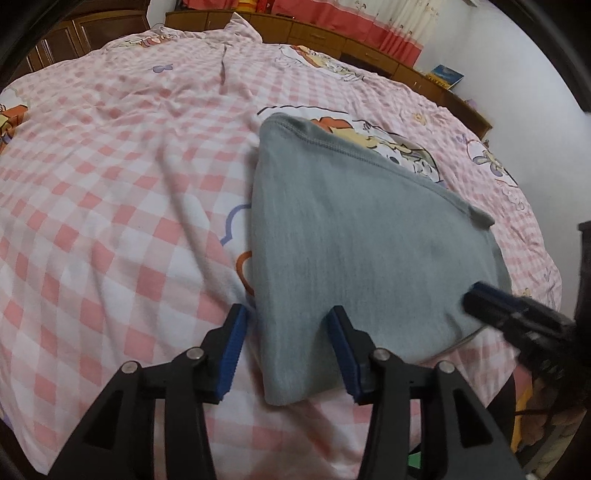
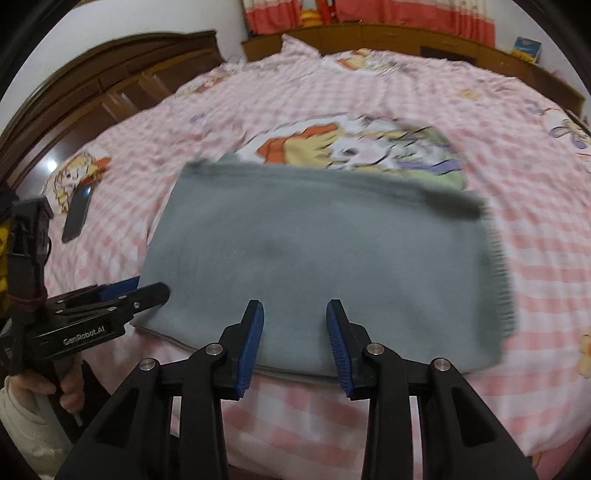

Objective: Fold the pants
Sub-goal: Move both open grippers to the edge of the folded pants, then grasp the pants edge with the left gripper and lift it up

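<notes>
Pants lie grey and folded into a compact rectangle on the pink checked bedsheet, near the bed's front edge, partly covering a cartoon print. Ribbed hem or waistband edge shows at the right side in the right wrist view; a stitched seam runs along the far edge in the left wrist view. Layers look stacked at the near edge, so I judge the fold mostly done, maybe one more fold or a final smoothing left. Left gripper sits low at the near left corner of the pants, blue pads spread apart, corner of cloth lying between them but not pinched; likely placed there to grab or just let go of that corner, cannot tell which. Right gripper hovers over the near edge around the middle, jaws also spread wide, nothing held, cloth below the pads. Both grippers point forward across the bed, fingers roughly level with the fabric, right one seen in the left view as a blurred black tip touching or just over the pants' right near part. Person's hand grips the left tool handle from below. Dark phone lies on the sheet well left of the pants. Wooden headboard and red curtains behind.
</notes>
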